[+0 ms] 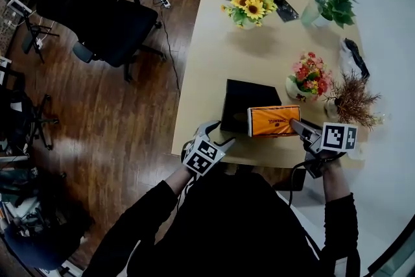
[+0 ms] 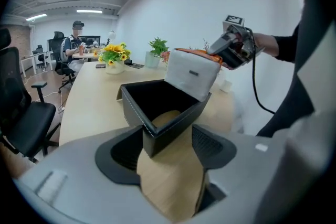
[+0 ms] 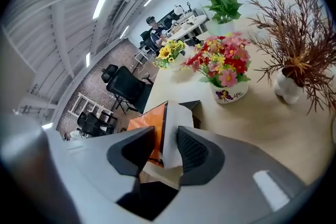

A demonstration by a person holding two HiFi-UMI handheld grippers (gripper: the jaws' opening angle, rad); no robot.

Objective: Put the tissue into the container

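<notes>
The orange tissue pack (image 1: pixel 273 120) hangs over the right side of the open black container (image 1: pixel 243 100), which stands near the table's front edge. My right gripper (image 1: pixel 299 127) is shut on the pack's right end; in the right gripper view its pads pinch the white end flap (image 3: pixel 170 128) next to the orange face (image 3: pixel 146 122). My left gripper (image 1: pixel 217 136) stands open at the container's front left corner. In the left gripper view that corner (image 2: pixel 152 136) sits between the spread jaws (image 2: pixel 167 145), and the pack (image 2: pixel 193 75) tilts over the container's far rim.
On the wooden table (image 1: pixel 201 74) stand a sunflower vase (image 1: pixel 249 8), a green plant (image 1: pixel 332 4), a pot of pink flowers (image 1: pixel 310 80) and a dried plant (image 1: pixel 352 100) close to my right gripper. A black office chair (image 1: pixel 97 10) stands on the floor to the left.
</notes>
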